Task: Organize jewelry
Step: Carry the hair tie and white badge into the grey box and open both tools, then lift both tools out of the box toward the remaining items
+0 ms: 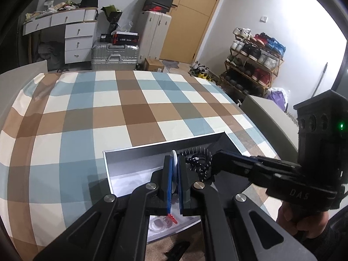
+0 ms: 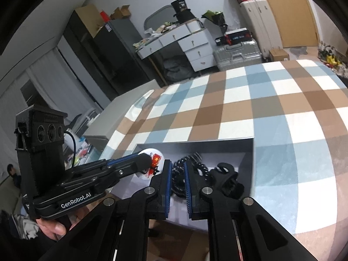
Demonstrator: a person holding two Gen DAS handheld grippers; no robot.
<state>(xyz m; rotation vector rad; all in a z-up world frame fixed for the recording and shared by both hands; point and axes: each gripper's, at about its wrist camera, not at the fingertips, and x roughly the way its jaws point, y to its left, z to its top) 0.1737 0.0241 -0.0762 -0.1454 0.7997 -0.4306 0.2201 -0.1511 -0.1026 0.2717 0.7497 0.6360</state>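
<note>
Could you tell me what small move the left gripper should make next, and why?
Probably lift the round white badge slightly, clear of the open box. The left gripper is shut on its edge, and the right gripper stands just beside it over the black coiled hair tie, so a small rise would likely give both room.

Both cameras sit low and close over the open grey box (image 1: 139,152) on the checked bedspread (image 1: 87,119), each tilted down along its own fingers. The left wrist view looks across the box toward the wooden door (image 1: 195,17) and shoe rack (image 1: 252,65); the right wrist view angles over it toward the white desk (image 2: 180,41). Both share the box, bedspread, suitcases (image 1: 115,56) and each other's gripper.
</note>
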